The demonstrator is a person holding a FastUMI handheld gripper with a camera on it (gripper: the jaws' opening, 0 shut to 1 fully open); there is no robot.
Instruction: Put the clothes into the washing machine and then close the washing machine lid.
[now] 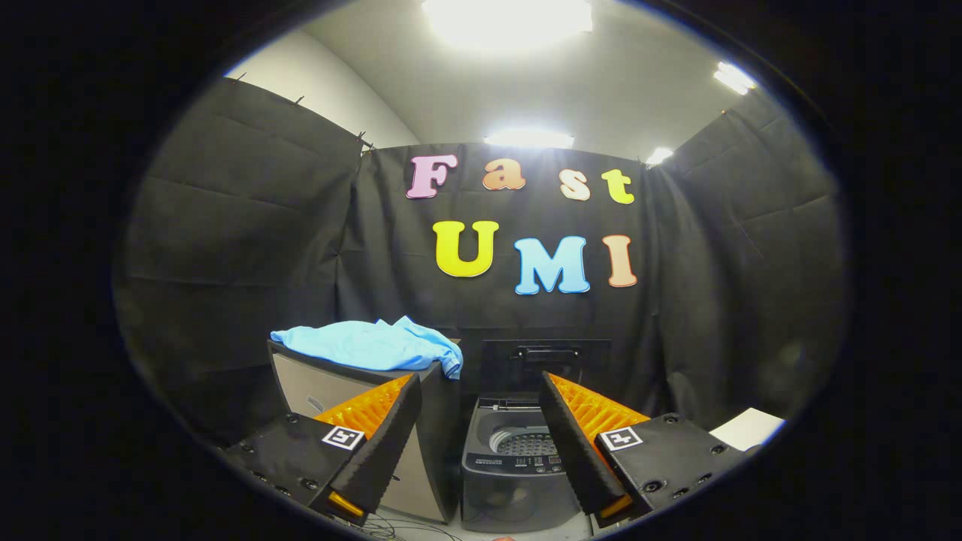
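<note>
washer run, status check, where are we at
Gripper open, holding nothing. Blue clothes draped on the box beyond the fingers. Washer between the fingers, lid up, drum exposed. Nothing in the way.

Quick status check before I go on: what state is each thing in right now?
Washing machine: lid raised upright, drum open to view, no clothes seen inside.
Blue garment: crumpled on top of the grey cabinet, one corner hanging over its edge.
Gripper: open, holding nothing, fingers either side of the machine.
</note>
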